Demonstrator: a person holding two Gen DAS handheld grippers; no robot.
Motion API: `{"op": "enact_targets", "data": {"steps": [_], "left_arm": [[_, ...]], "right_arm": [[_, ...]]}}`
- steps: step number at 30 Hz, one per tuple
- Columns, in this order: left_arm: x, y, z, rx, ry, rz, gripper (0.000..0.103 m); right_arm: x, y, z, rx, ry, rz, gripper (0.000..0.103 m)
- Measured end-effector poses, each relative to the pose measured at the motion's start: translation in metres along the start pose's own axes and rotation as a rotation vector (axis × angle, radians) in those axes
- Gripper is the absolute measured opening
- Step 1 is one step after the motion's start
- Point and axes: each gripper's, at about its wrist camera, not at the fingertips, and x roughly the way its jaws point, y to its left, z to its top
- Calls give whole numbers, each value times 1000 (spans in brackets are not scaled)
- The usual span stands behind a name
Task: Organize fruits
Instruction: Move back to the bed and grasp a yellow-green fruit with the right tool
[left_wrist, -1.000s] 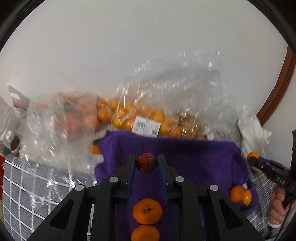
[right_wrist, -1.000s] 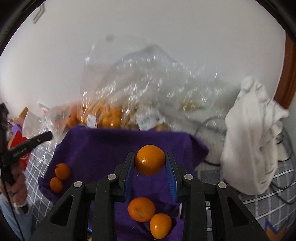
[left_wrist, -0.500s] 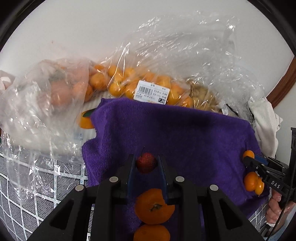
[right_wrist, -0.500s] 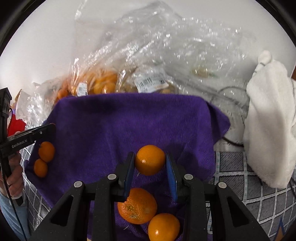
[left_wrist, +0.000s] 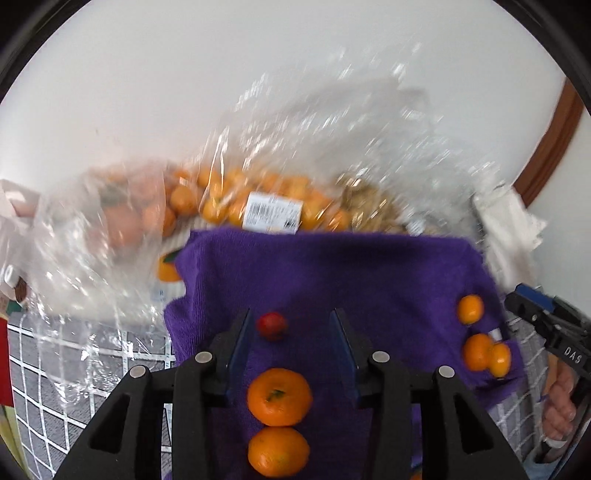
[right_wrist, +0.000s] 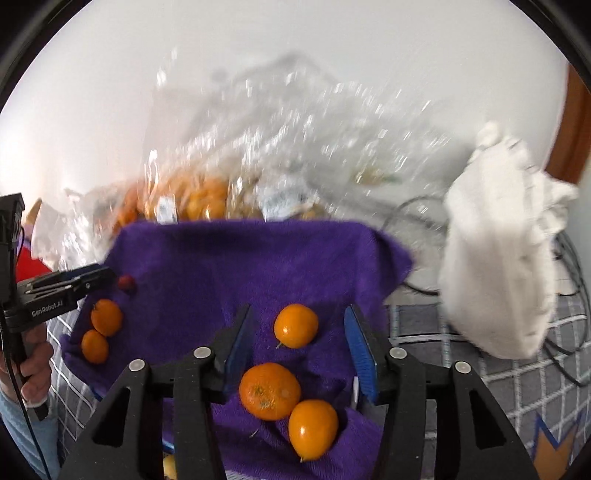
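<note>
Left gripper (left_wrist: 291, 332): jaws spread, red fruit (left_wrist: 272, 325) lying free between them on purple cloth (left_wrist: 351, 277), twelve o'clock of two oranges. Right gripper (right_wrist: 299, 332): spread around a tangerine (right_wrist: 296, 325); apparently sorted by kind.

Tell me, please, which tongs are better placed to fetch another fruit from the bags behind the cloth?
Probably the left tongs: both are open, but the bag of oranges lies straight ahead of them beyond the purple cloth. The right tongs face mostly crumpled plastic.
</note>
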Motion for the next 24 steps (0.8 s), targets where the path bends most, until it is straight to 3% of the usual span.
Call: {"op": "enact_targets", "data": {"steps": [7, 12, 16, 21, 24], "left_arm": [[-63, -7, 5, 36, -143, 0, 40], [-92, -2, -7, 35, -171, 21, 40], [-109, 8, -36, 54, -176, -25, 40], [-114, 23, -85, 36, -174, -51, 40], [-106, 32, -112, 24, -144, -69, 40]], "right_arm": [[-59, 22, -20, -62, -67, -39, 54], [-100, 35, -45, -95, -140, -40, 56], [-114, 43, -64, -116, -185, -92, 61], [-102, 36, -84, -57, -89, 15, 61], [-88, 39, -97, -52, -40, 33, 56]]}}
